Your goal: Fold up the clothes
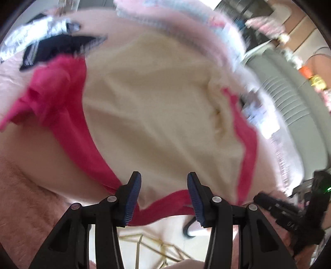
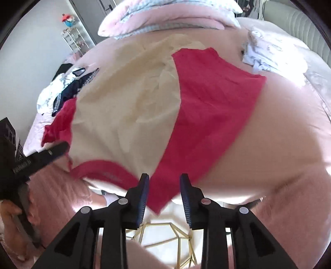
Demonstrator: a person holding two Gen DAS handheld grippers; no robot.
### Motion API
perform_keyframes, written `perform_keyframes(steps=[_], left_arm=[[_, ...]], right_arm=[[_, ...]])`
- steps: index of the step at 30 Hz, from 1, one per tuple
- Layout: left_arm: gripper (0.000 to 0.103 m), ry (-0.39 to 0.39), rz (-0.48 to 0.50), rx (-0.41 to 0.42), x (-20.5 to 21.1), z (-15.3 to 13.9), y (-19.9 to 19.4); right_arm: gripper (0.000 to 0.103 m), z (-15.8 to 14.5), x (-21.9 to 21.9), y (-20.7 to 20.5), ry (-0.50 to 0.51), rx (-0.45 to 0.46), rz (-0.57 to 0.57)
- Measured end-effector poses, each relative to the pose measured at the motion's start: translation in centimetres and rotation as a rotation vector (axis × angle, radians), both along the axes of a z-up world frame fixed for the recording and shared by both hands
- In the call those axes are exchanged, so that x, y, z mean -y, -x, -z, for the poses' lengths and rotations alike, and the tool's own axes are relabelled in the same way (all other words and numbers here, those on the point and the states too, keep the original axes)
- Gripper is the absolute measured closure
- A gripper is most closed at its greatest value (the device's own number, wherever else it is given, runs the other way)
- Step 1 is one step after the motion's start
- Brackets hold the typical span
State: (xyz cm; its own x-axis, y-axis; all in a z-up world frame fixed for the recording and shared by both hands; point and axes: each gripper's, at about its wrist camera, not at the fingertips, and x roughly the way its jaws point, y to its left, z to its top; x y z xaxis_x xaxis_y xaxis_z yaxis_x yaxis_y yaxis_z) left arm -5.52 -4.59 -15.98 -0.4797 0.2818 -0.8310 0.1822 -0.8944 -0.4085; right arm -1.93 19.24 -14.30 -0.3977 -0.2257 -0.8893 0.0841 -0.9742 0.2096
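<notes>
A hot-pink garment (image 2: pixel 206 99) with a large cream panel (image 2: pixel 124 99) lies spread on the pink bedsheet (image 2: pixel 279 134); its lower hem hangs over the bed's near edge. In the left wrist view the cream panel (image 1: pixel 155 103) fills the middle, with pink edges on both sides. My left gripper (image 1: pixel 164 186) is open, and the pink hem (image 1: pixel 165 202) lies between its fingers. My right gripper (image 2: pixel 164 182) is open too, with the pink corner (image 2: pixel 159 198) hanging between its fingers. Each gripper shows in the other's view: the left (image 2: pixel 41 155) and the right (image 1: pixel 277 204).
A heap of dark and white clothes (image 2: pixel 62 91) sits at the bed's left. A folded pink and blue quilt (image 2: pixel 165 18) lies at the back, pale clothes (image 2: pixel 260 51) at the back right. A grey headboard (image 2: pixel 300 27) bounds the right. Tiled floor (image 2: pixel 165 233) lies below.
</notes>
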Motion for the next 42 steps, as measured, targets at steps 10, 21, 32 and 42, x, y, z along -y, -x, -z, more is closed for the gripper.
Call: perform_keyframes(steps=[10,21,32,42], left_arm=[[0.06,-0.075,-0.114,0.145,1.7,3.2,-3.2],[0.06,-0.276,-0.241,0.172,4.5,6.1,-3.2],[0.077,-0.307,-0.209,-0.019,5.0,3.4,-4.6],[0.063,-0.273,-0.292,-0.006,6.4,4.0,-4.3]], right_arm=[[0.073,9.1,-1.5,-1.8,0.157,0.343,0.087],[0.057,8.0,-5.3,-1.5,0.431,0.215,0.171],[0.081,6.4,-4.8,-1.7,0.44,0.099,0.093],[0.081,5.8,-5.0,-1.5,0.502,0.023,0.115]])
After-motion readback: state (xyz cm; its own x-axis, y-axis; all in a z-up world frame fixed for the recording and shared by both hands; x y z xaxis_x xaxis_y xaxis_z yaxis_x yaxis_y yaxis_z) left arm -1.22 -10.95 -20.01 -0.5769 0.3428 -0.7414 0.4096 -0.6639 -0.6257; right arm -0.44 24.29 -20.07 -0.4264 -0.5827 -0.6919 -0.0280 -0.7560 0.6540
